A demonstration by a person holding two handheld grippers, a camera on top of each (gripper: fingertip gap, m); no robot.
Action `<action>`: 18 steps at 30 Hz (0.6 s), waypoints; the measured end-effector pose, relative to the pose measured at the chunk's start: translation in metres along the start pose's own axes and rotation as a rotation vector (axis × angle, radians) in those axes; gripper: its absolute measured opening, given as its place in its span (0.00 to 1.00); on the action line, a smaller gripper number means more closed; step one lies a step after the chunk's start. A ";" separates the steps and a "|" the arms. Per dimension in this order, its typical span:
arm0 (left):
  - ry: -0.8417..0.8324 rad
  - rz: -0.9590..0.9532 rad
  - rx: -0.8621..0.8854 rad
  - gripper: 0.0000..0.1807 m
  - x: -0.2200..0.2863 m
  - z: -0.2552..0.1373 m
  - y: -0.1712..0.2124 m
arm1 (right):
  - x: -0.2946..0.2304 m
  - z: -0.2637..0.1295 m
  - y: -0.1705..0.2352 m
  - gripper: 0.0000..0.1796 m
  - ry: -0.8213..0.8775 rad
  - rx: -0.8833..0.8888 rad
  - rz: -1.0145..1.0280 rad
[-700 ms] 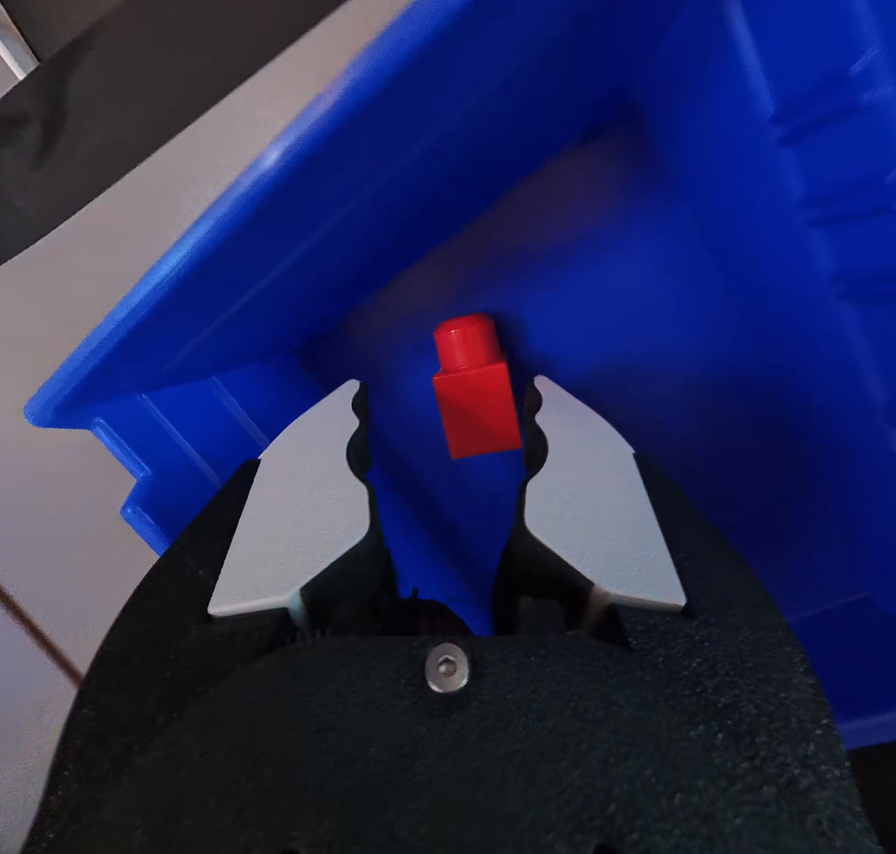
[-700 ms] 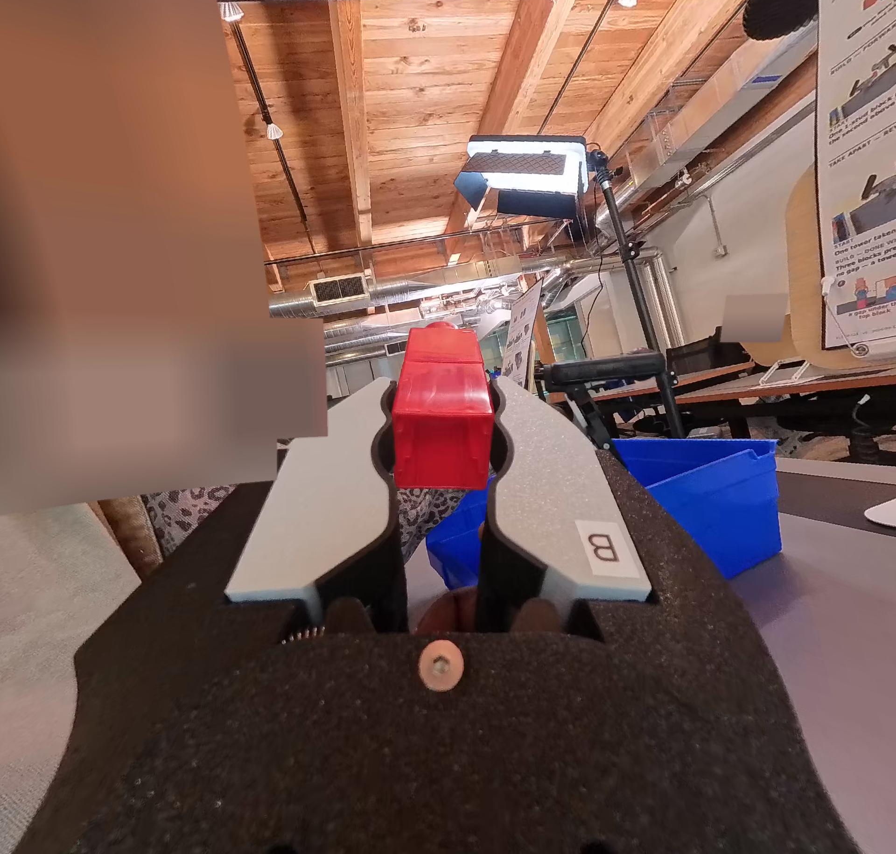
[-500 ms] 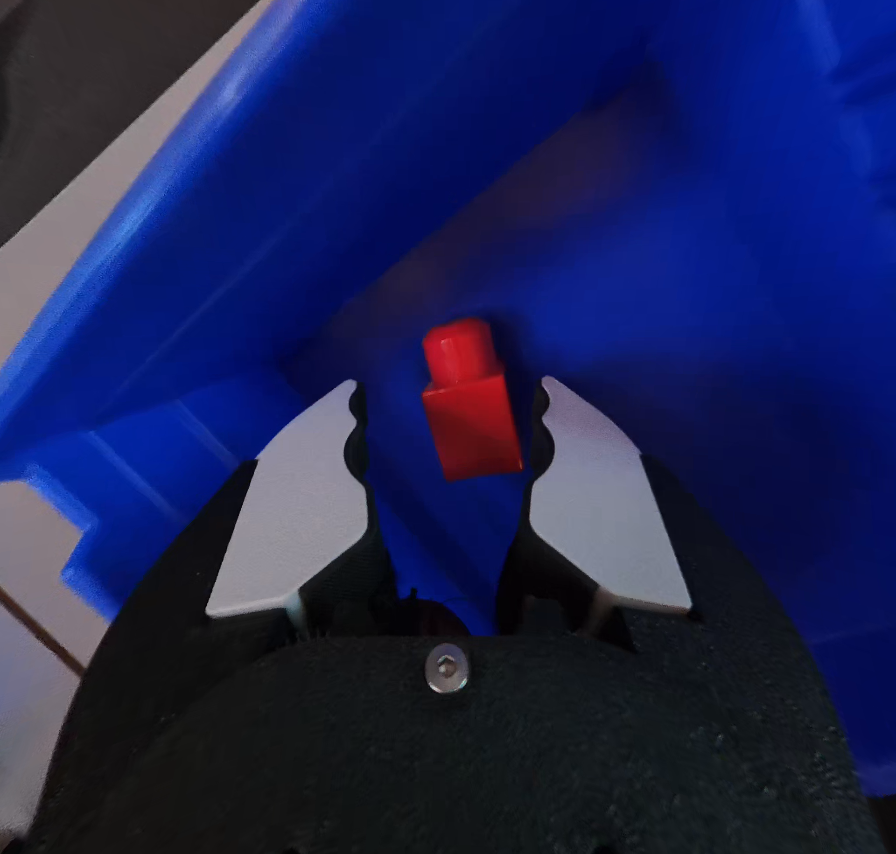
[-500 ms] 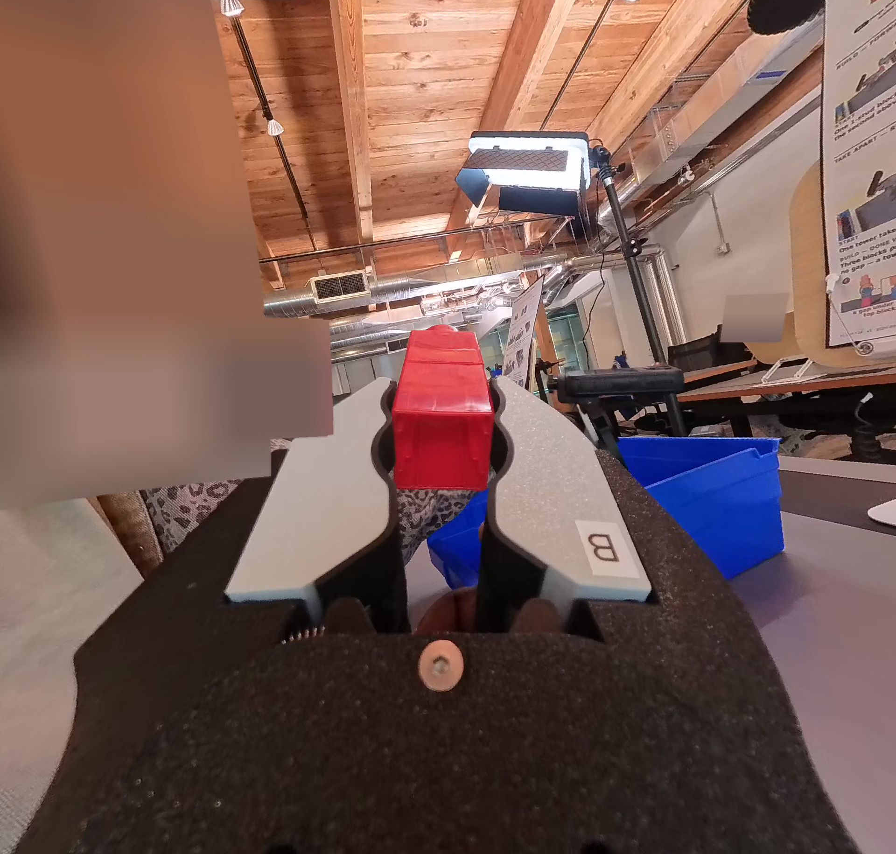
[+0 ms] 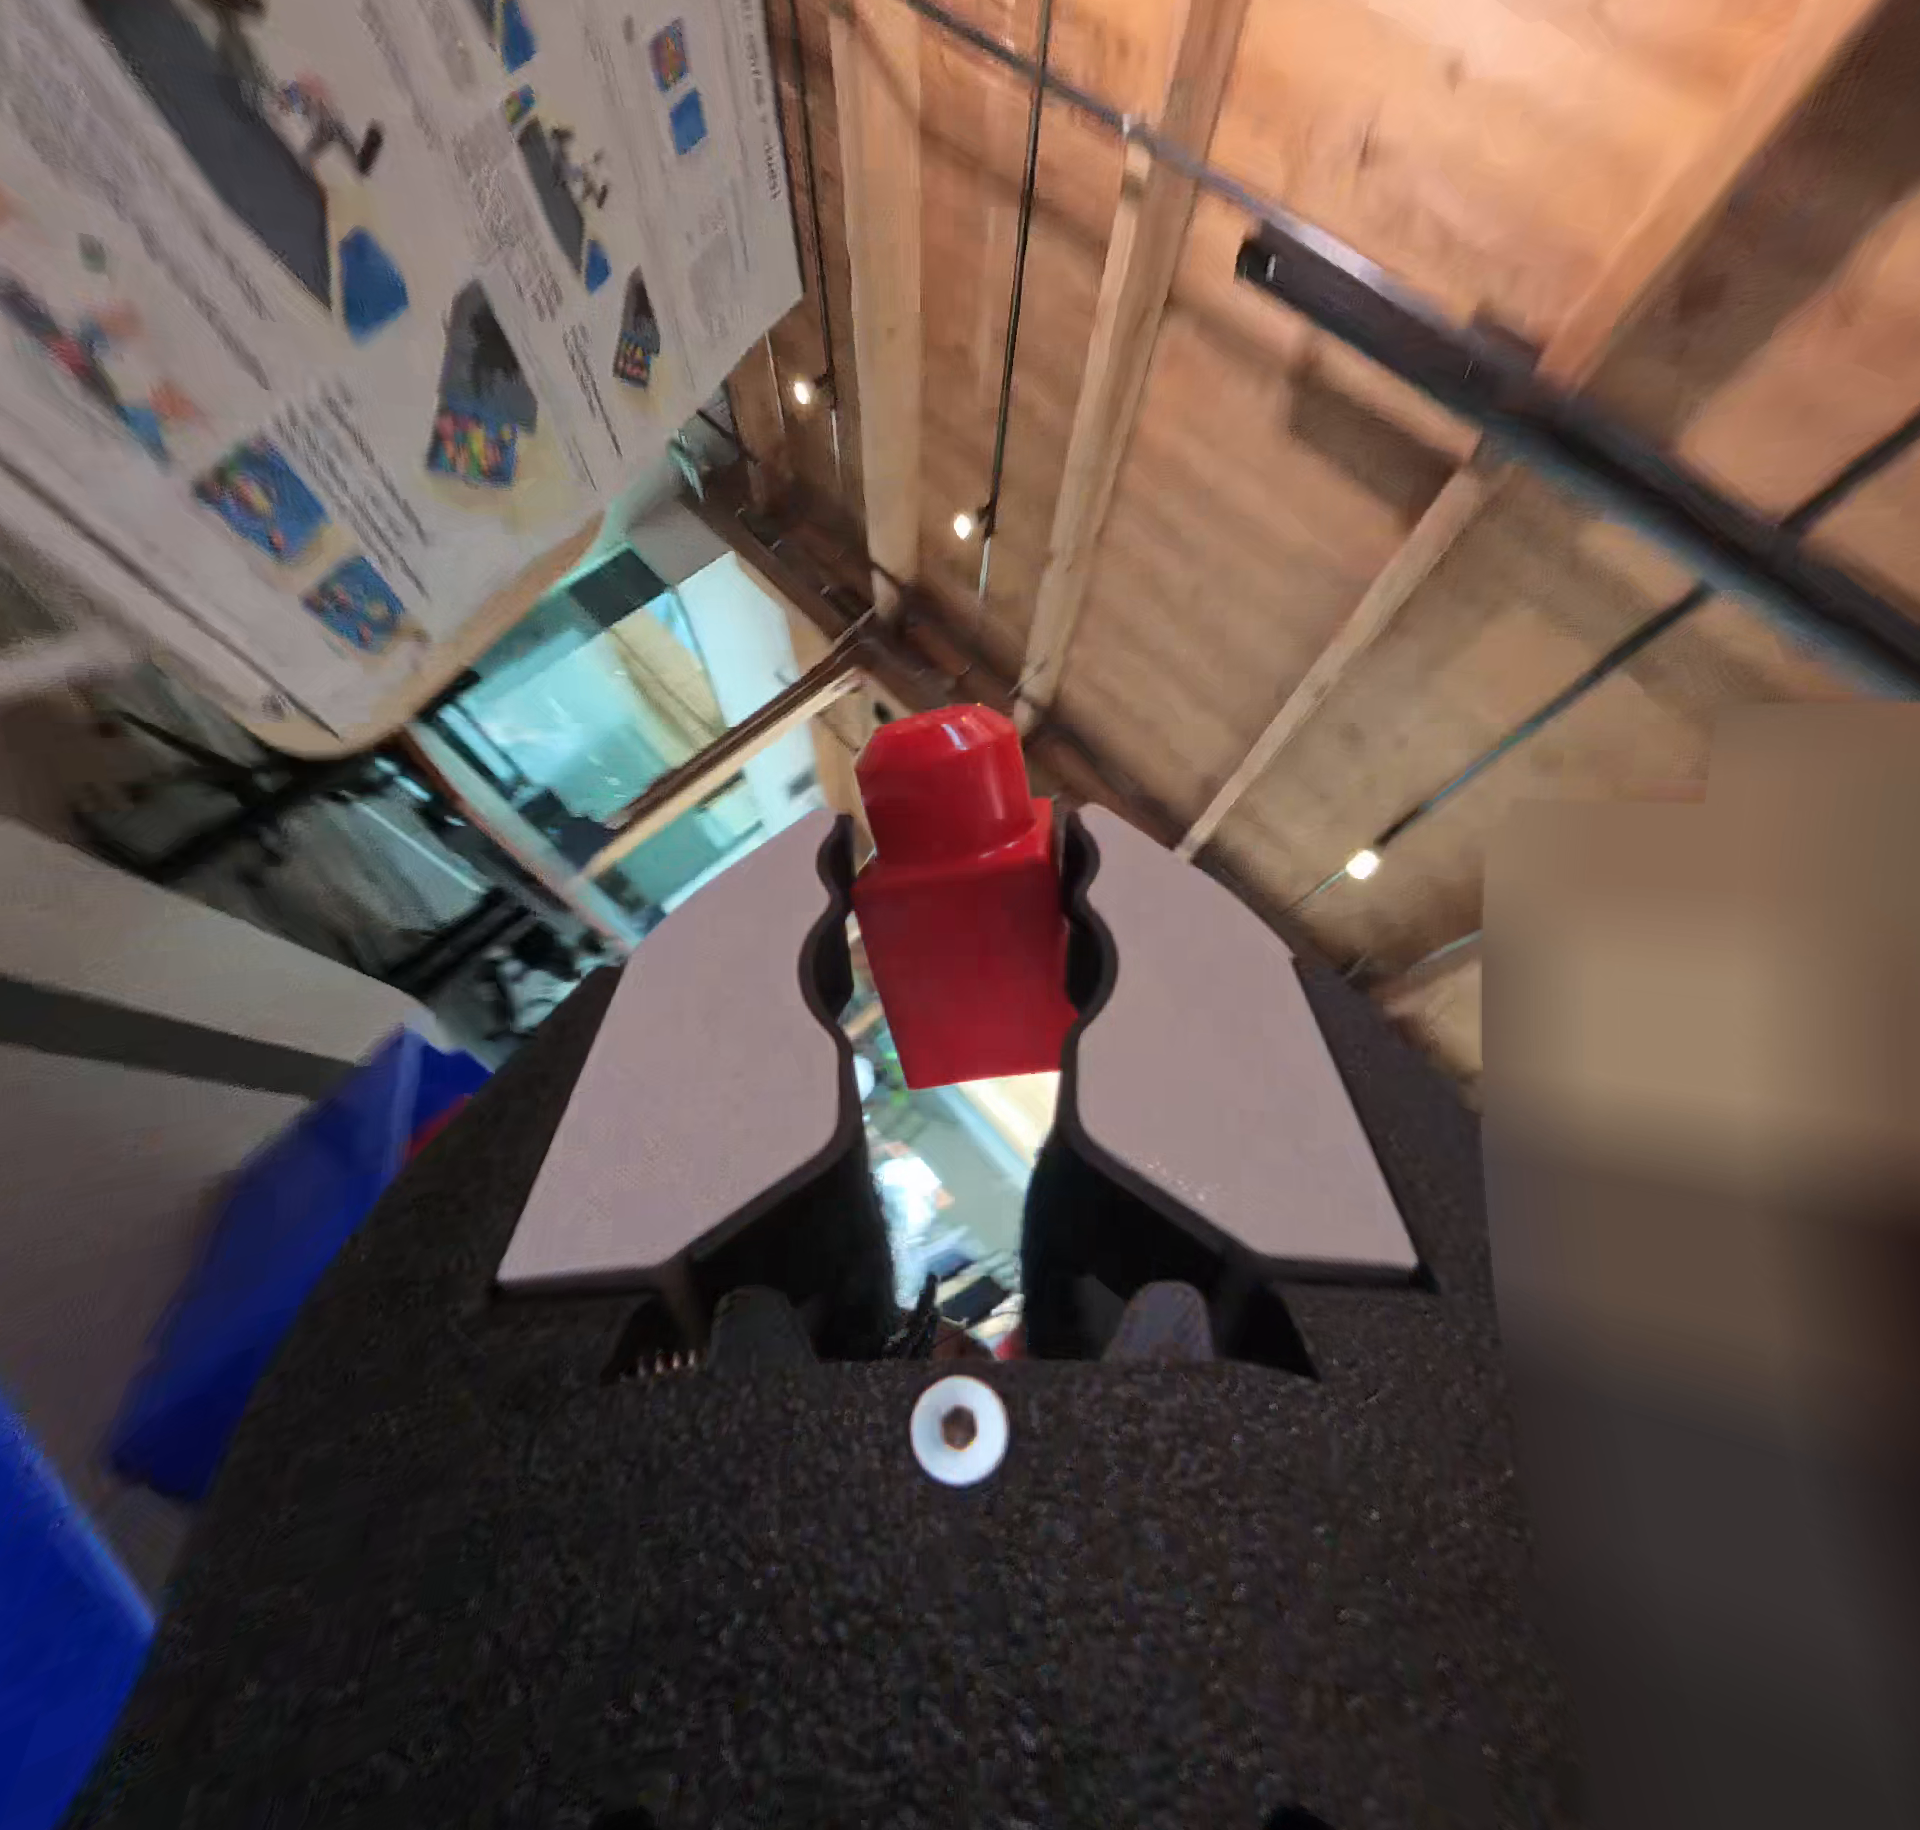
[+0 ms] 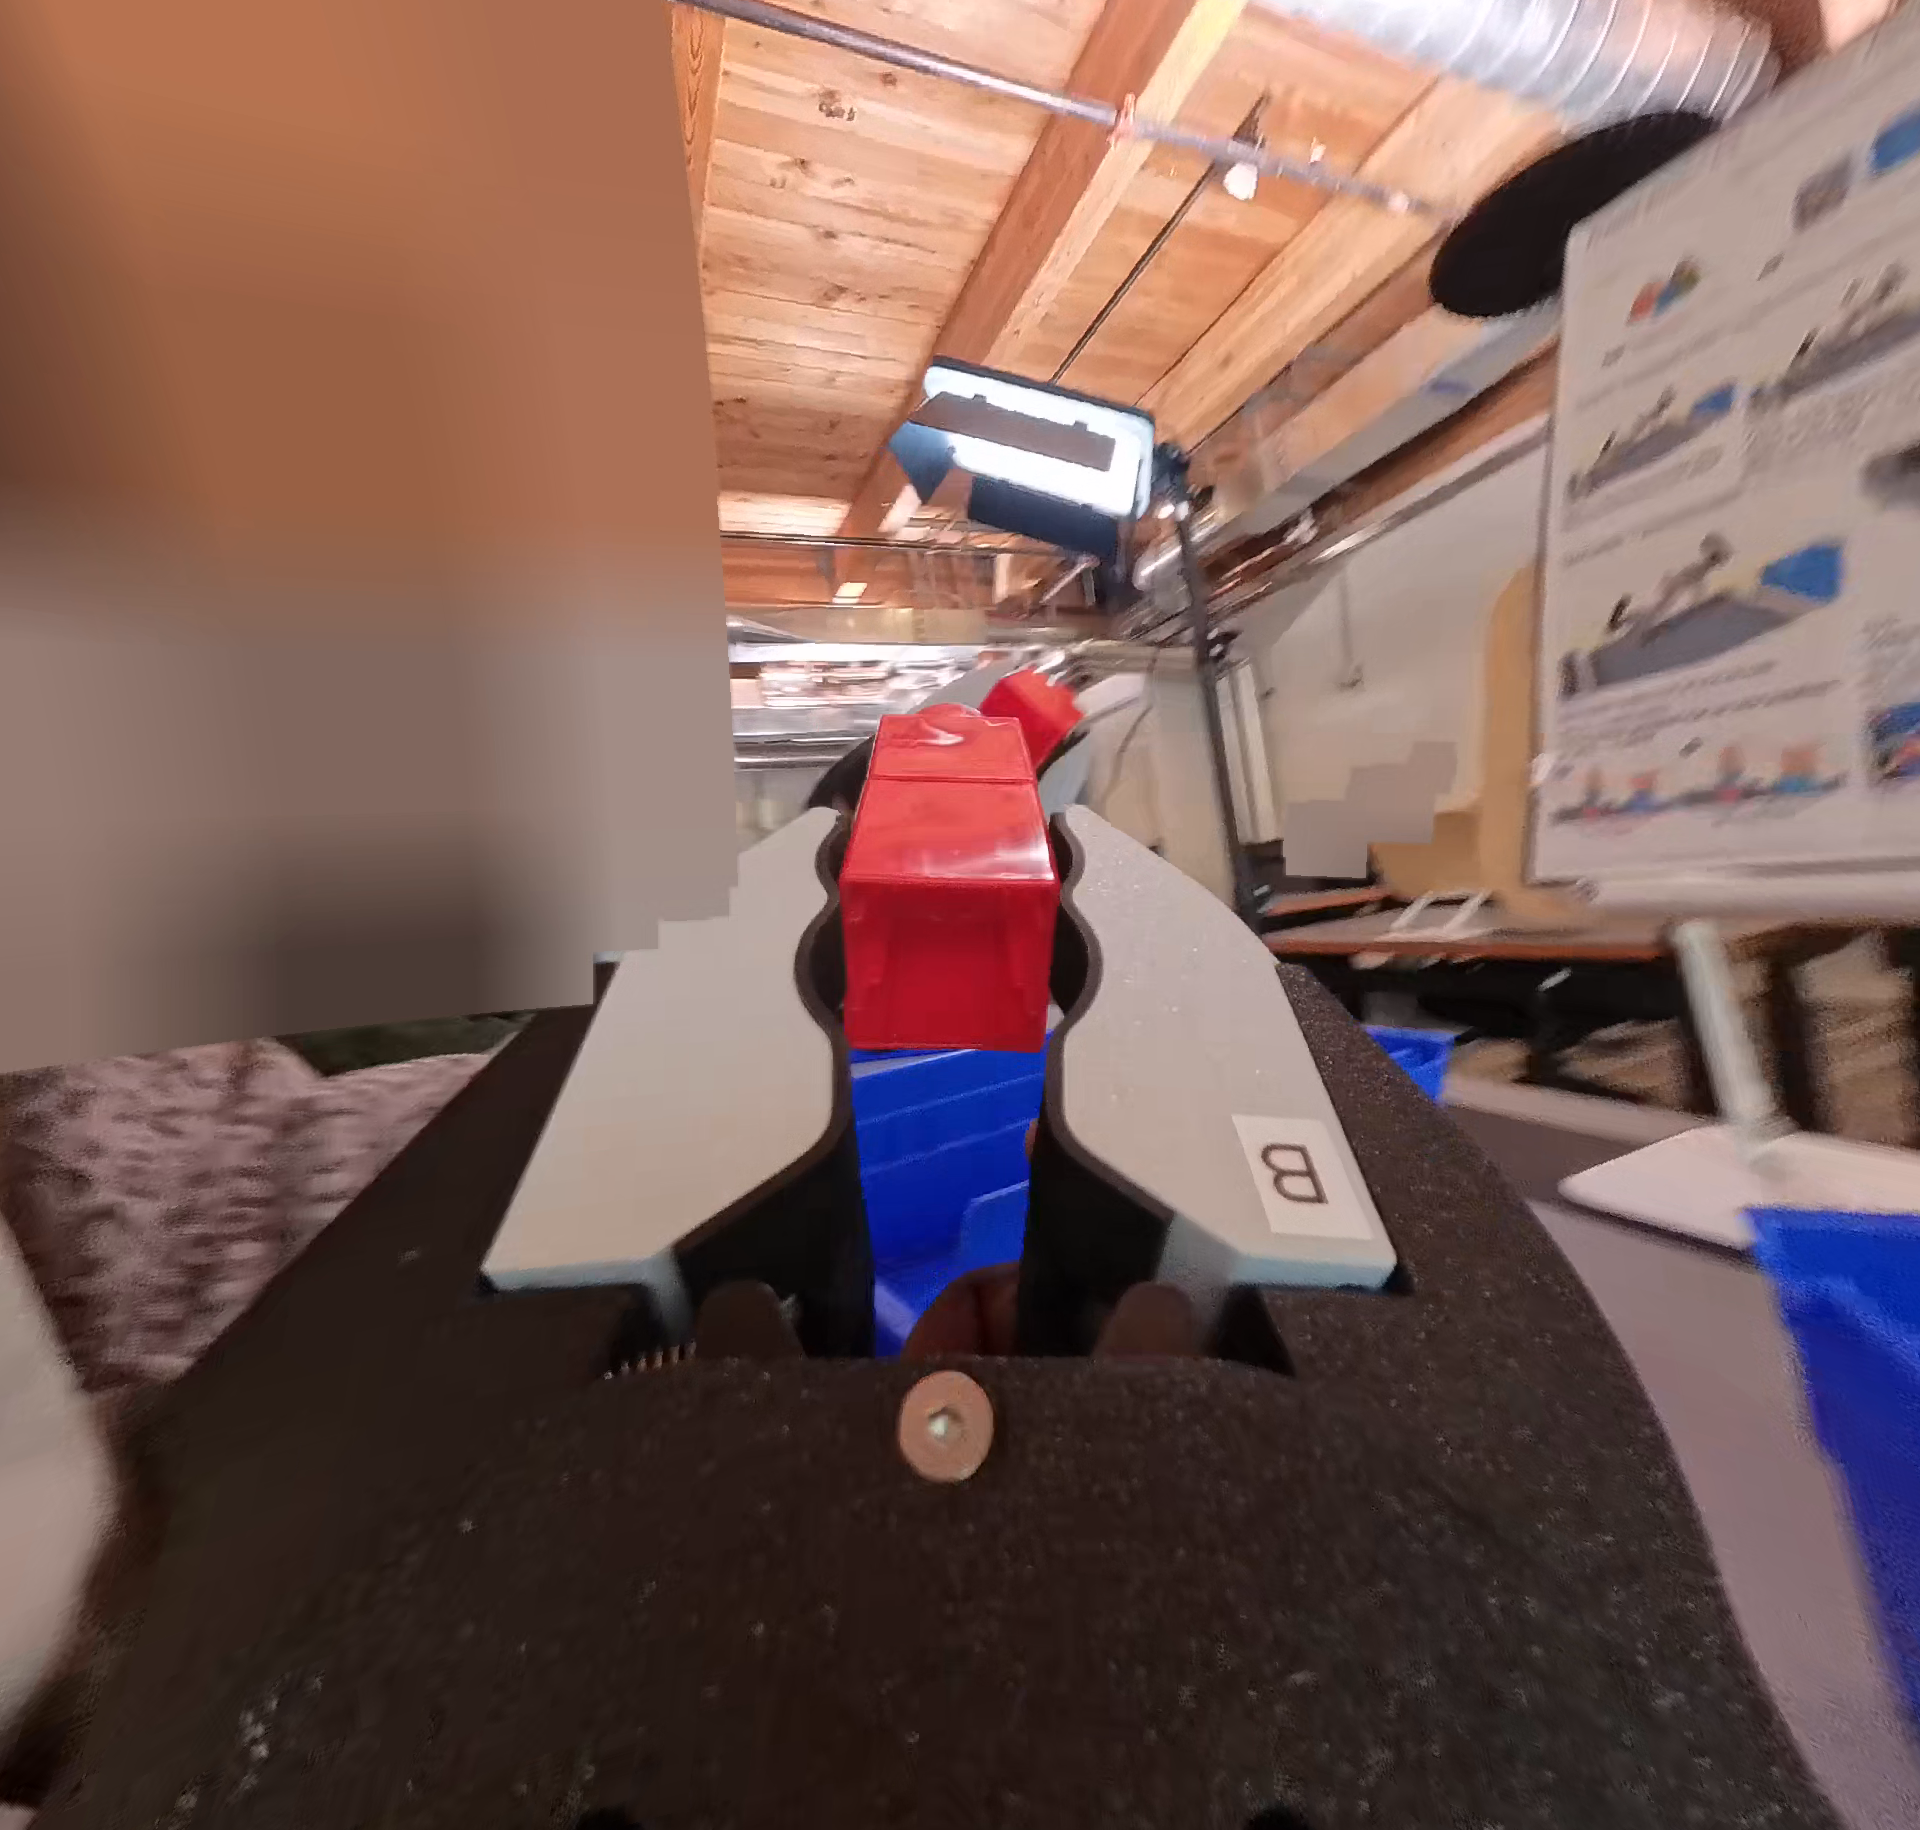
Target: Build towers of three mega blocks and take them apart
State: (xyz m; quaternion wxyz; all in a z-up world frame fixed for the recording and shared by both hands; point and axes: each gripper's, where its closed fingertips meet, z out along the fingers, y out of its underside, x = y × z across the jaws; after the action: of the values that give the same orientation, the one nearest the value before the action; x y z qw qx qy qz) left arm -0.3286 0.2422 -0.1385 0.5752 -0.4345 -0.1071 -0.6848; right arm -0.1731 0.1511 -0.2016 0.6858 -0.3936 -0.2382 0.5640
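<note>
My left gripper [image 5: 956, 845] is shut on a single-stud red block [image 5: 961, 949] and holds it in the air, stud forward, pointed up at the wooden ceiling. My right gripper [image 6: 948, 824] is shut on a stack of two red blocks [image 6: 945, 939], also held in the air. In the right wrist view the left gripper's red block [image 6: 1029, 710] shows just beyond and slightly right of the stack's far end, between grey fingers. I cannot tell whether the two touch.
A blue bin [image 5: 270, 1250] sits low at the left in the left wrist view. Blue bins lie below [image 6: 935, 1105] and to the right [image 6: 1849, 1365] of my right gripper. A poster board on a white stand [image 6: 1714, 1053] is at the right. A studio light [image 6: 1023, 461] hangs behind.
My left gripper has shut on the red block that lay in the blue bin and swung it up out of the bin. My right gripper has shifted with its stack, facing the left one.
</note>
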 end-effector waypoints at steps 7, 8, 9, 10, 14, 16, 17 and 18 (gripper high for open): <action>-0.034 -0.255 0.053 0.21 -0.004 -0.026 0.080 | -0.018 0.005 0.005 0.20 0.083 -0.065 -0.489; -0.053 -0.233 0.058 0.21 -0.004 -0.026 0.081 | -0.021 0.006 0.008 0.20 0.078 -0.084 -0.557; -0.062 -0.226 0.059 0.21 -0.004 -0.026 0.081 | -0.024 0.007 0.011 0.20 0.075 -0.100 -0.614; -0.067 -0.225 0.052 0.21 -0.003 -0.026 0.083 | -0.026 0.008 0.014 0.20 0.072 -0.117 -0.654; -0.081 -0.205 -0.005 0.21 0.002 -0.024 0.094 | -0.025 0.010 0.022 0.20 0.081 -0.168 -0.736; -0.096 -0.164 -0.037 0.21 0.002 -0.024 0.101 | -0.024 0.009 0.022 0.20 0.096 -0.173 -0.773; -0.093 -0.142 -0.039 0.21 0.004 -0.024 0.102 | -0.024 0.009 0.021 0.20 0.100 -0.173 -0.789; -0.100 -0.123 -0.050 0.21 0.004 -0.024 0.103 | -0.023 0.009 0.021 0.20 0.103 -0.178 -0.803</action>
State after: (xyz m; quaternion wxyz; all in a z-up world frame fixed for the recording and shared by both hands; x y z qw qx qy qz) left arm -0.2493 0.1919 -0.1864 0.5148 -0.4750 -0.1450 -0.6988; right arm -0.1983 0.1323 -0.2111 0.8256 -0.3550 -0.3862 0.2081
